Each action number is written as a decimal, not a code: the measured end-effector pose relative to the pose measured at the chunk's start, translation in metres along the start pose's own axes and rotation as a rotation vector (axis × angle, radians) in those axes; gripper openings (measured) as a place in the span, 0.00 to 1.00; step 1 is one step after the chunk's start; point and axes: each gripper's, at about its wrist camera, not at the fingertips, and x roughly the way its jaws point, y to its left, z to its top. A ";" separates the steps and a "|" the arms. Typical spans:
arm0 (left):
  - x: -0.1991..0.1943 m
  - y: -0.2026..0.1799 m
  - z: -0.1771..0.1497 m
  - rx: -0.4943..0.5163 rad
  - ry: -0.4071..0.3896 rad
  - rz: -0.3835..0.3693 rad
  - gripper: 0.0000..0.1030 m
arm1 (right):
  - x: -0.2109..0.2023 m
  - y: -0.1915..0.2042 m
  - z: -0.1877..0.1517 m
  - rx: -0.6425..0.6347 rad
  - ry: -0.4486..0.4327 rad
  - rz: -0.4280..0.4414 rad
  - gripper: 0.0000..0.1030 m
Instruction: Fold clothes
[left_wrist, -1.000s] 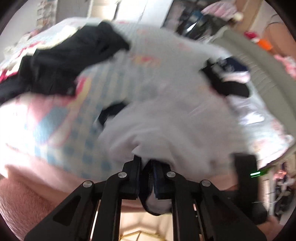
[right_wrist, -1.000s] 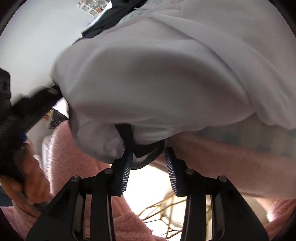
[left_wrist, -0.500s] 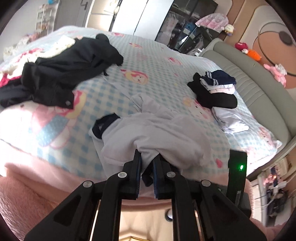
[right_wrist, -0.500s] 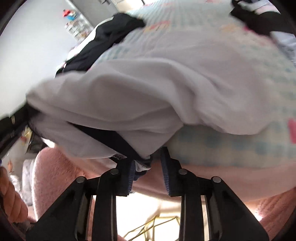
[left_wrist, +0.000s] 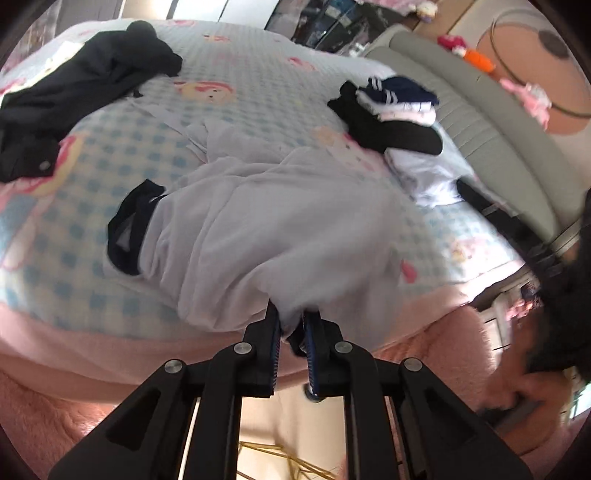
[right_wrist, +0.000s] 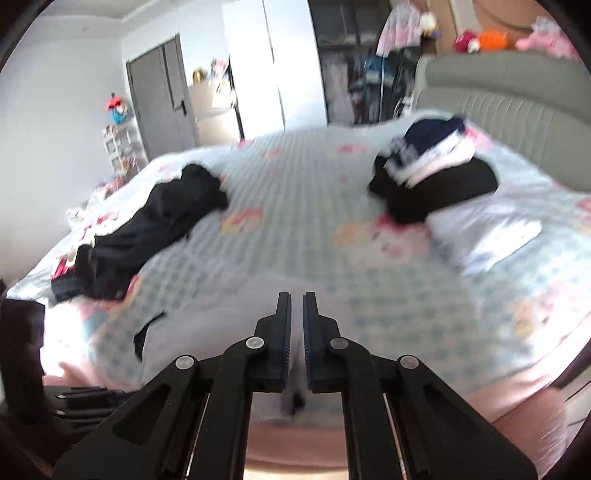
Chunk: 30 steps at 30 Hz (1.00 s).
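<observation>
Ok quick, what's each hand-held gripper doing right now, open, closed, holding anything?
Left hand-held gripper: closed on the hem of the white garment.
Right hand-held gripper: closed; whether it holds any cloth cannot be told.

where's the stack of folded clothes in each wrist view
Left wrist: the stack of folded clothes sits upper right of centre, on the bed by the grey headboard.
Right wrist: the stack sits right of centre, upper half, also before the headboard.
Shared landmark: the crumpled black garment on the left in both views.
</observation>
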 end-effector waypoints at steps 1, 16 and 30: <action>0.002 -0.002 0.000 0.001 -0.006 0.008 0.13 | 0.004 -0.004 0.004 0.003 0.020 0.011 0.05; -0.025 0.028 0.003 -0.104 -0.093 0.045 0.12 | 0.082 0.005 -0.076 0.022 0.552 0.351 0.08; -0.018 0.032 0.000 -0.109 -0.093 0.082 0.12 | 0.104 0.009 -0.098 0.088 0.601 0.320 0.42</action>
